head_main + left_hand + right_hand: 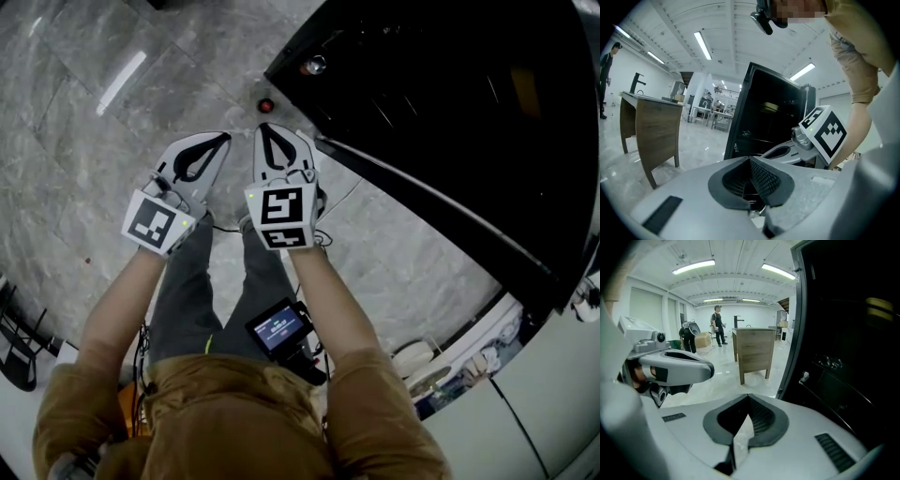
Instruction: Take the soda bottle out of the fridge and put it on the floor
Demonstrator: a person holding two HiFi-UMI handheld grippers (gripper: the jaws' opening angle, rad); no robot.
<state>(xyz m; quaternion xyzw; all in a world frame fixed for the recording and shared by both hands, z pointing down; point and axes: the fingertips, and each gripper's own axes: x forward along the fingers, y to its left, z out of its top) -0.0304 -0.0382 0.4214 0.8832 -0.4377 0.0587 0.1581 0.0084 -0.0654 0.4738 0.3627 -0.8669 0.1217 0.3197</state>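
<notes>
Far left under me is bare grey floor [84, 112], where the bottle is meant to end up; nothing stands there yet

My left tongs [217, 142] hang over that floor, out in front of my knees. Their jaws are pressed together tip to tip with nothing between them

Just beside them, nearly touching, are my right tongs [270, 133], at the same height and pointing the same way. These are clamped fully together too, and empty

To the right is the black fridge [450, 112], near the right tongs but not touched by either pair. From the left gripper view it looks open to me, with shelves showing in the dark. I cannot pick out the soda bottle in any view; the inside is too dark, so I take it to be somewhere in there

So I judge this to be the very start: both pairs idle, the reach not begun. The next move calls for spreading one pair wide, most likely the right since it is nearer, turning toward the shelves, finding the bottle, and closing squarely on its body so it does not slip on the way down to the floor
</notes>
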